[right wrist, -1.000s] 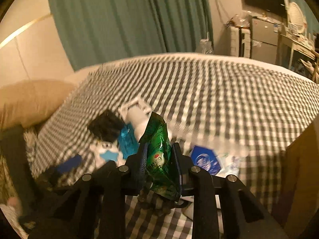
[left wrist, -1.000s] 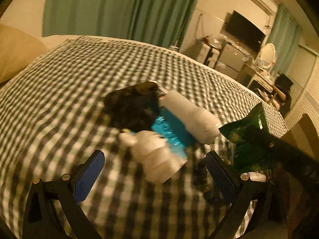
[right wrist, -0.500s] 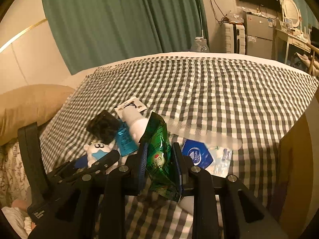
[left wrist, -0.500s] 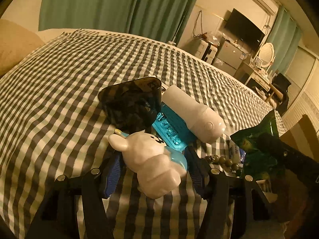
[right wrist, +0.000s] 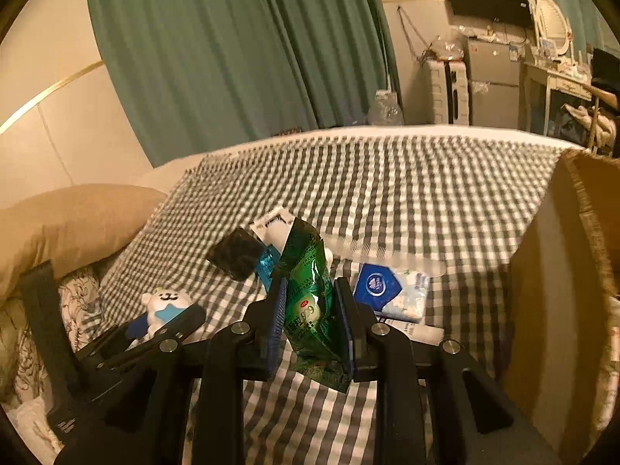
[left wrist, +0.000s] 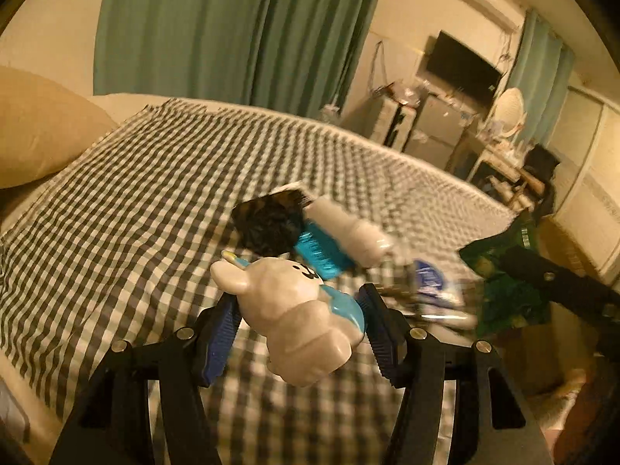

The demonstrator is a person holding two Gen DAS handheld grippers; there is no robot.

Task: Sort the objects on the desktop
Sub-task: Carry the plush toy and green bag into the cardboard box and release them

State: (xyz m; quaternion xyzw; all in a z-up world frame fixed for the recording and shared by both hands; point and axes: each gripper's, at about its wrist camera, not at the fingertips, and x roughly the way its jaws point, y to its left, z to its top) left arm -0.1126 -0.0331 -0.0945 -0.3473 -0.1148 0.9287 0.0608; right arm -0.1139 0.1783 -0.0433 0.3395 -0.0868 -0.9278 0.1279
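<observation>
Since half a second ago, the left tool [left wrist: 296, 321] has lifted the white bear figurine [left wrist: 288, 316] clear of the checked bed [left wrist: 135, 209]; the figurine now hangs above the cover, pinched between the tool's blue pads, its head pointing toward 10 o'clock in the left wrist view. The bedding behind it is blurred.

The right tool [right wrist: 312, 323] is clamped on a green foil packet [right wrist: 310, 302], which stands nearly upright between its pads, its top leaning toward 11 o'clock.

In the right wrist view, the rest of the pile lies on the bed at about 12 o'clock from that tool: a black pouch [right wrist: 234, 254] touching a blue packet [right wrist: 268, 265], with a white bottle [right wrist: 271, 234] just behind them. A blue-and-white tissue pack [right wrist: 391, 290] lies at 2 o'clock, beside a long pale comb [right wrist: 391, 254]. A cardboard box [right wrist: 562, 290] stands at 3 o'clock, at the bed's edge. A tan pillow [right wrist: 73, 224] rests at 10 o'clock.
</observation>
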